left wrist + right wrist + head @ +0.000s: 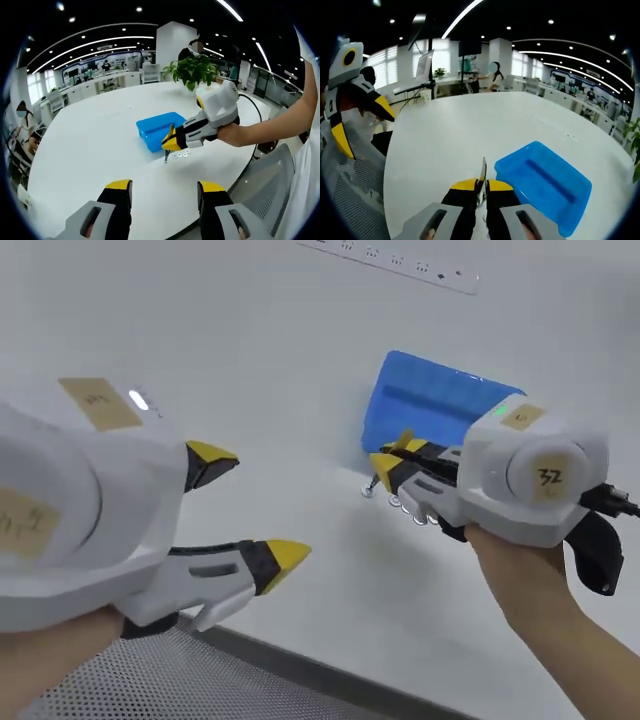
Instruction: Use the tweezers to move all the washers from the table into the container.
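My right gripper point(388, 464) is shut on thin metal tweezers point(373, 483), whose tips point down at the white table point(300, 360). Several small metal washers point(408, 508) lie just beside and under it, in front of the blue container point(440, 400). The left gripper view shows the same: right gripper point(171, 142), tweezers point(166, 156), washers point(181, 155), container point(156, 129). From the right gripper point(479, 186) the tweezers point(482, 172) stick forward, left of the container point(545, 182). My left gripper point(248, 508) hangs open and empty near the table's front edge, its own jaws point(165, 192) wide apart.
A white power strip point(400, 262) lies at the table's far side. A grey mesh chair seat point(110, 680) sits below the front edge. A potted plant point(192, 72) stands on the table beyond the container. People sit at desks in the background.
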Tool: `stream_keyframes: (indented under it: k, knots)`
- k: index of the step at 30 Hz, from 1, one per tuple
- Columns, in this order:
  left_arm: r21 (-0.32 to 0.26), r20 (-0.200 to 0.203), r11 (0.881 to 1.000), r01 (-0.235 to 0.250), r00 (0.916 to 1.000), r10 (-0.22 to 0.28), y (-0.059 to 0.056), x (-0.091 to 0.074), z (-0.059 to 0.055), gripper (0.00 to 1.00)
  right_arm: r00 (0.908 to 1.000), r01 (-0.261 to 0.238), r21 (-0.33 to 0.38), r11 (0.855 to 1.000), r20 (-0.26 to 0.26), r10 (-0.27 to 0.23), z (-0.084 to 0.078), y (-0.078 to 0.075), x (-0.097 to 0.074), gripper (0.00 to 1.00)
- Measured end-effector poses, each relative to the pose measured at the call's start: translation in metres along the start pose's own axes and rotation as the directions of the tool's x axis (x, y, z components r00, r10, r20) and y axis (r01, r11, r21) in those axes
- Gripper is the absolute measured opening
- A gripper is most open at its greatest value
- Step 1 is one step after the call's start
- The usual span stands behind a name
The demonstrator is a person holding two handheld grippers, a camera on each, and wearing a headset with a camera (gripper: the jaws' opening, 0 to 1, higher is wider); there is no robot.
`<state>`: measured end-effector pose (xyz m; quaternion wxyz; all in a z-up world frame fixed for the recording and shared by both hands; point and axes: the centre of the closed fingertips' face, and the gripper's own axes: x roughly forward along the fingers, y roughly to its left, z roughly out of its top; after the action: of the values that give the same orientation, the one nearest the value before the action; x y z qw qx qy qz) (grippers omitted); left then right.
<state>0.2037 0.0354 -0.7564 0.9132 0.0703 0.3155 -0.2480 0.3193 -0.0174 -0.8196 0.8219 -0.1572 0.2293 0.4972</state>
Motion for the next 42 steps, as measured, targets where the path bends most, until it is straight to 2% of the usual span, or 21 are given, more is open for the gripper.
stream_keyframes:
  k: [5,15,17,18,22,25,28,29,31,34,38,42]
  knots:
    - [-0.007,0.012,1.0,-0.026,0.9996,0.026,0.003,-0.006,0.0,0.6,0.9999,0.002,0.03,1.0,-0.012,-0.002,0.0,-0.002,-0.001,0.01]
    - [-0.038,0.043,0.995,-0.087,0.9951,0.089,0.006,-0.016,-0.007,0.85,0.9995,-0.005,0.019,1.0,0.031,0.004,0.028,0.002,-0.018,0.01]
    - [-0.033,0.038,0.995,-0.098,0.9944,0.099,0.007,-0.016,-0.01,0.84,0.9993,-0.002,0.011,1.0,0.037,0.001,0.033,0.002,-0.021,0.01]
    - [-0.036,0.056,0.993,-0.116,0.9914,0.118,0.01,-0.017,-0.01,0.85,0.9991,-0.002,0.008,1.0,0.041,0.001,0.035,0.002,-0.023,0.01]
    - [-0.066,0.092,0.988,-0.137,0.9854,0.143,0.014,-0.013,-0.016,0.88,0.9984,-0.003,0.019,1.0,0.056,0.002,0.041,0.001,-0.03,0.01]
    - [-0.049,0.107,0.987,-0.156,0.9813,0.16,0.016,-0.008,-0.022,0.89,0.998,0.001,0.018,1.0,0.063,-0.002,0.045,-0.001,-0.033,0.01]
    - [-0.005,0.081,0.986,-0.167,0.9826,0.167,0.018,0.001,-0.034,0.88,0.9975,0.011,0.017,1.0,0.069,-0.012,0.049,-0.005,-0.036,0.01]
    - [0.022,0.055,0.986,-0.166,0.9848,0.165,0.017,0.003,-0.037,0.88,0.9972,0.013,0.022,1.0,0.074,-0.015,0.051,-0.007,-0.037,0.01]
    - [0.067,0.07,0.983,-0.168,0.9841,0.163,0.016,0.007,-0.034,0.86,0.9961,0.024,0.026,0.999,0.084,-0.026,0.056,-0.011,-0.038,0.01]
    - [0.072,0.084,0.982,-0.176,0.9818,0.17,0.017,0.008,-0.032,0.86,0.994,0.039,0.028,0.999,0.102,-0.041,0.063,-0.018,-0.039,0.01]
    - [0.072,0.111,0.975,-0.209,0.9735,0.2,0.022,0.006,-0.029,0.88,0.9899,0.069,0.036,0.997,0.122,-0.073,0.072,-0.032,-0.034,0.01]
    - [0.068,0.095,0.978,-0.198,0.977,0.191,0.022,0.01,-0.033,0.9,0.9853,0.099,0.052,0.994,0.135,-0.105,0.075,-0.047,-0.027,0.02]
